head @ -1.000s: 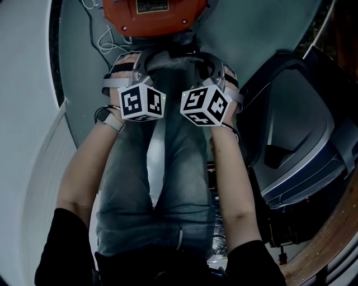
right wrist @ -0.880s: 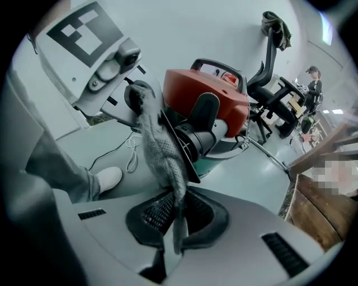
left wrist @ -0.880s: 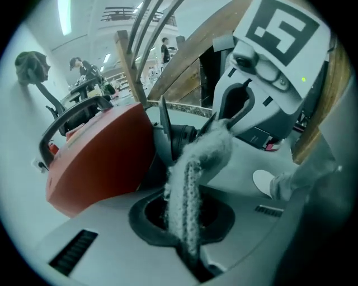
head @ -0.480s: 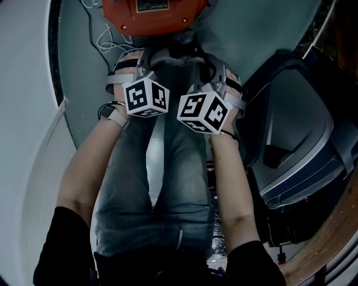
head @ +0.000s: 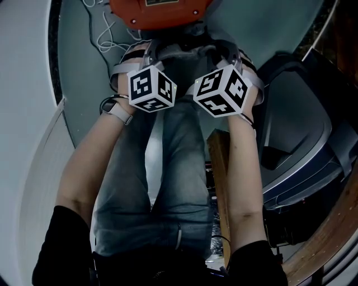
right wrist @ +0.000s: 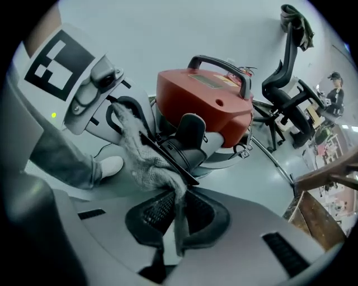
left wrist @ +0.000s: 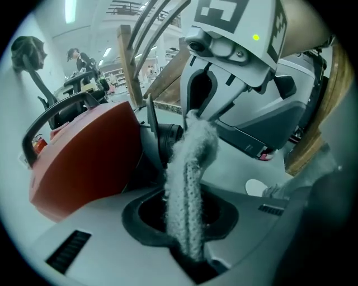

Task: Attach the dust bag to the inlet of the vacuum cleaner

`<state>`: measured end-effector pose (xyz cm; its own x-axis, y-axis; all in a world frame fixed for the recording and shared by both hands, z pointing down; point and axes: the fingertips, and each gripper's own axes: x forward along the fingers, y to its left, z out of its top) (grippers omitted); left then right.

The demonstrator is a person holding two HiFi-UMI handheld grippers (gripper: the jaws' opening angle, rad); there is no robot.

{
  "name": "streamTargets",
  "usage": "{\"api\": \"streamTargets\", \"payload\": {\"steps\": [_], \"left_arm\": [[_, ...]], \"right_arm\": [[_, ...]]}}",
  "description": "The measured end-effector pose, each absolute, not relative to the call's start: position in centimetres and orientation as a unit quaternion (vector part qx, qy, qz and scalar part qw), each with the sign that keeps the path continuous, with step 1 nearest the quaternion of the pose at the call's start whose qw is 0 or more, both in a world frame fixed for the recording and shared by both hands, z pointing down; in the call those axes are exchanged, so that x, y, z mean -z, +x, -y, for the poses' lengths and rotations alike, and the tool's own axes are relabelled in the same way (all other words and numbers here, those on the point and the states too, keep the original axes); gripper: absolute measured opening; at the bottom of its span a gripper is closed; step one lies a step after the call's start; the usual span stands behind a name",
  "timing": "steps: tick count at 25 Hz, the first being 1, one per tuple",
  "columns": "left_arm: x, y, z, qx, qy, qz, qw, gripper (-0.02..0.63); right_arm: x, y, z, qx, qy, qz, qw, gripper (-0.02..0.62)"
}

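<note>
Left tool [left wrist: 187, 226]: the jaws are noted opening, with a fold of the grey knitted dust bag [left wrist: 190, 167] lying between them. The bag is held up between both tools, just in front of the black inlet [right wrist: 187, 137] of the red vacuum cleaner [right wrist: 204, 98], which is stood on the floor [right wrist: 263, 179]. Right tool [right wrist: 176, 215]: the jaws are closed on the bag's fabric beside a thin black collar plate [right wrist: 168, 159], seen slanting across the inlet; contact there cannot be confirmed.

No words or numbers can be read, pale label [head: 168, 3] on top of the red vacuum cleaner [head: 159, 15] too blurry to make out
</note>
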<state>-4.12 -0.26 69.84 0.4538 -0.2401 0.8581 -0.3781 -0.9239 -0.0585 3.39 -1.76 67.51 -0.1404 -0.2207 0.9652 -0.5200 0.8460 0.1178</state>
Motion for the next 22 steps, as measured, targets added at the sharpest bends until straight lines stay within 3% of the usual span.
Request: {"api": "streamTargets", "payload": {"steps": [3,8,12,18,22], "left_arm": [[-70.0,-4.3,0.9,-0.482,0.848,0.188,0.114,0.095],[-70.0,-4.5,1.7,-0.436,0.834,0.230,0.247,0.055],[-70.1,-4.3,2.1,-0.396,0.812,0.254,0.344,0.046],[-70.2,-3.4,1.4,-0.426,0.818,0.220,0.319,0.048],[-70.2,-3.5,1.3,-0.416,0.815,0.217,0.340,0.106]], "right_arm": [[-67.8,3.4,1.7,-0.140,0.243,0.750,0.600,0.037],[-68.2,3.8,0.8,-0.211,0.253,0.751,0.573,0.037],[-67.5,4.0,1.0,-0.184,0.249,0.757,0.576,0.038],[-67.3,4.6,2.5,-0.221,0.215,0.759,0.574,0.038],[-67.8,4.4,2.8,-0.286,0.164,0.757,0.564,0.038]]}}
